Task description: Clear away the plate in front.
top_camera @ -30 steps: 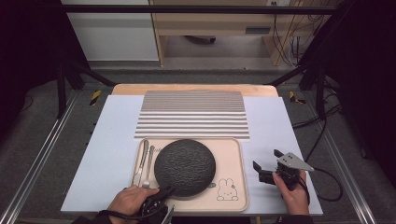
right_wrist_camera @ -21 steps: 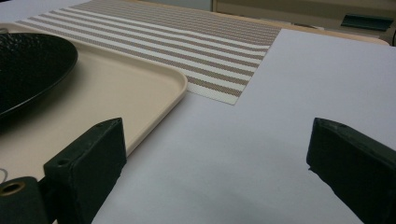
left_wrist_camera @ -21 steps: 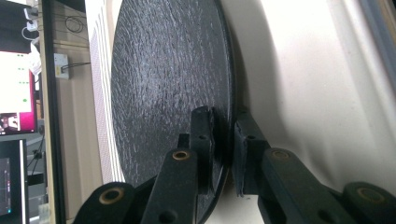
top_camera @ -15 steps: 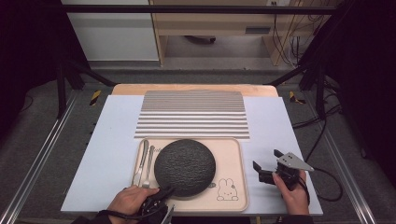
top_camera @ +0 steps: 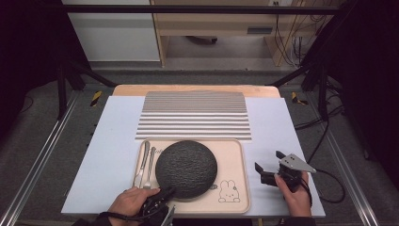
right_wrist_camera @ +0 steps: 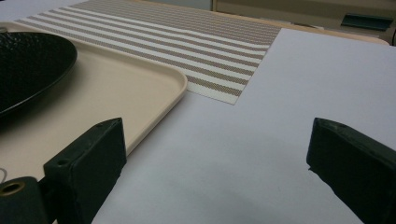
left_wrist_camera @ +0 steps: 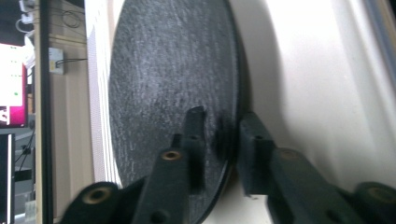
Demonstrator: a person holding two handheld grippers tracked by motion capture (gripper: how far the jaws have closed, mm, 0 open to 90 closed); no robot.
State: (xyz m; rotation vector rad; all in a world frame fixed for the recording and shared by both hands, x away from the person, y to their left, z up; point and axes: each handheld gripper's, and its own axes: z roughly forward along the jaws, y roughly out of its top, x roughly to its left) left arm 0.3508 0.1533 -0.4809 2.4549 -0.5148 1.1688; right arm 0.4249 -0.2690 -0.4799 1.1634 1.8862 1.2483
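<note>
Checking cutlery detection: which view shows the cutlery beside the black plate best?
High view: the cutlery lies on the tray, left of the black plate. The left gripper view shows the plate's rim between the jaws, the right gripper view its edge.

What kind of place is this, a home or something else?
Probably a lab recording station, not a home: a table inside a black metal frame, loose cables behind it, and a staged setting of tray, black plate and striped placemat.

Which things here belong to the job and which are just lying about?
In the job: black plate, left gripper straddling its rim, jaws just opening; beige tray under it.
Lying about: striped mat, fork and spoon, open right gripper.
</note>
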